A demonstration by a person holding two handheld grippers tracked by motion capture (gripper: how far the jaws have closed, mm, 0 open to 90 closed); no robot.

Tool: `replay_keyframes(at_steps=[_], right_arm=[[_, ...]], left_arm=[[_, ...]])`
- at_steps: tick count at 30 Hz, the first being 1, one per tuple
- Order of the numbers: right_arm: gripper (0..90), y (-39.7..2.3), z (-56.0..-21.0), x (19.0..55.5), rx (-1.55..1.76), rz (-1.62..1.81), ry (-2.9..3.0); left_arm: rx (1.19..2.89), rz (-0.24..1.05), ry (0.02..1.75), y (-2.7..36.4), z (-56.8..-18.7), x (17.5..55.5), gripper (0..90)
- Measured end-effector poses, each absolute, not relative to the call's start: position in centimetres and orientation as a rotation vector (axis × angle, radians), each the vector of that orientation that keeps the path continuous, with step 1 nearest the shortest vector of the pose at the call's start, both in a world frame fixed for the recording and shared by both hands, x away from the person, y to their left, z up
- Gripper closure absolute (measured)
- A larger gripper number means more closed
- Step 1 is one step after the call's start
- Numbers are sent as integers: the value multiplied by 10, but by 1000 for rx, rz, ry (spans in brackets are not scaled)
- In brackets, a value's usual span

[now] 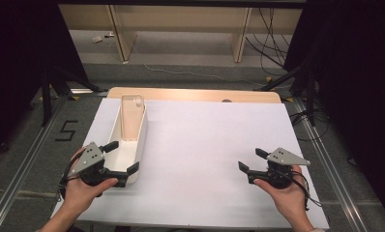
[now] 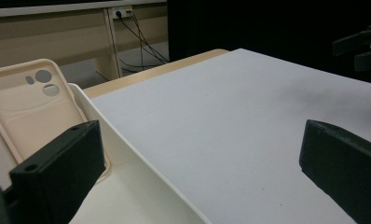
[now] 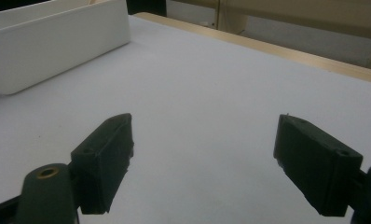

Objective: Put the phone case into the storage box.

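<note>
Left tool (image 1: 119, 157): sitting at the near left of the table, held in the person's left hand (image 1: 84, 186); jaws standing wide, gripping nothing, straddling the right wall of the white tray near its near end, one jaw over the tray's inside, the other over the paper outside.
Right tool (image 1: 252, 160): hovering at the near right, held in the right hand (image 1: 285, 191); jaws spread wide, holding nothing, pointing left across the bare paper; well apart from the tray.
Phone case (image 1: 132, 116): lying in the far half of the tray, pale beige and translucent, leaning on the far end wall with its camera cut-outs at the far end; in the left gripper view (image 2: 32, 105) showing just beyond the left jaw, not touched by it.
White tray (image 1: 143, 131): long and narrow, running near to far along the left side of the table; in the right gripper view (image 3: 58, 44) appearing at the far left, beyond the open jaws.
White paper sheet (image 1: 210, 154): covering most of the table, reaching the near edge.
Table (image 1: 195, 94): showing as a wooden strip along the far edge, beyond the paper.
Grey plates: sitting on top of both tools, three-cornered.
</note>
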State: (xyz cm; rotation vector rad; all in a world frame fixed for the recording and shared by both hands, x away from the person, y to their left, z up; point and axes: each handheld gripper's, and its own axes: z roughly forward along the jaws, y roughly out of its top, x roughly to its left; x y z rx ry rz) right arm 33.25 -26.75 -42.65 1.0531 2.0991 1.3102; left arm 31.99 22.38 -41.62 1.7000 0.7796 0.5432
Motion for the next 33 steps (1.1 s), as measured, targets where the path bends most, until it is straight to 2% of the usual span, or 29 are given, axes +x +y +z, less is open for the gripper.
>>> replay_keyframes(at_steps=[33], right_arm=[[207, -266, -430, 327, 1045, 1345, 2082]], left_arm=[[1717, 551, 772, 221, -426, 316, 0]])
